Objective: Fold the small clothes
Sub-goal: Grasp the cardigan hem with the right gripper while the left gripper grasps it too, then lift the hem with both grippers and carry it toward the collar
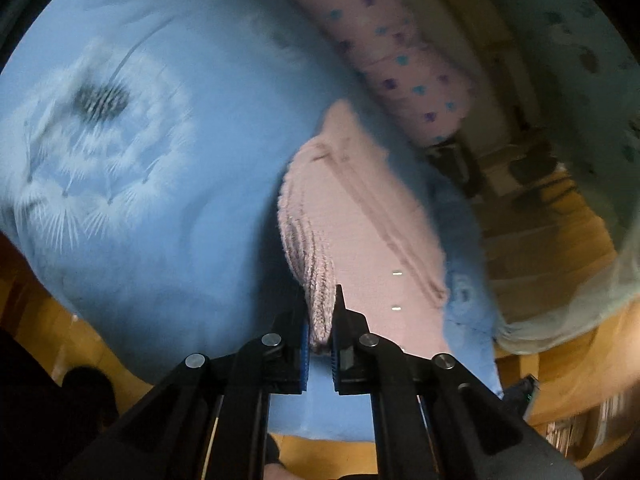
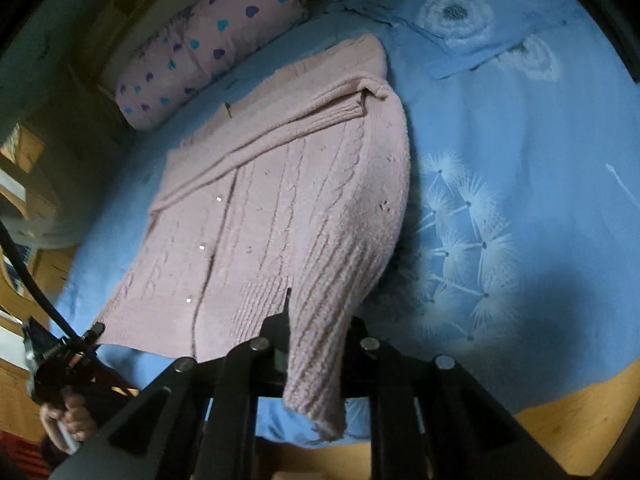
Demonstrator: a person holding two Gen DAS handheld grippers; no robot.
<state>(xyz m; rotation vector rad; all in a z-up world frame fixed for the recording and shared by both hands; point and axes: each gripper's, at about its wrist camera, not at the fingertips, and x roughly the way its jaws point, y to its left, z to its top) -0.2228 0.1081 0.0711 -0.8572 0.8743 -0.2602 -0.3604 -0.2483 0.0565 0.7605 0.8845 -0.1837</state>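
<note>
A pink cable-knit sweater (image 2: 280, 184) lies spread on a blue bedsheet with a dandelion print (image 2: 500, 200). In the right wrist view its near right corner is lifted, and my right gripper (image 2: 320, 320) is shut on that ribbed hem, which drapes down over the jaws and hides the right finger. In the left wrist view my left gripper (image 1: 320, 300) is shut on a bunched ribbed edge of the sweater (image 1: 352, 208), raised off the sheet (image 1: 180, 240). The left gripper (image 2: 68, 352) also shows at the sweater's near left corner, with a hand (image 2: 66, 420) below it.
A pink pillow with blue and purple hearts (image 2: 208, 44) lies just beyond the sweater, against the bed's far edge. A blue dandelion pillow (image 2: 460, 28) sits at the far right. Wooden surface (image 2: 568, 420) borders the sheet's near side. Pale green fabric (image 1: 580, 300) hangs at right.
</note>
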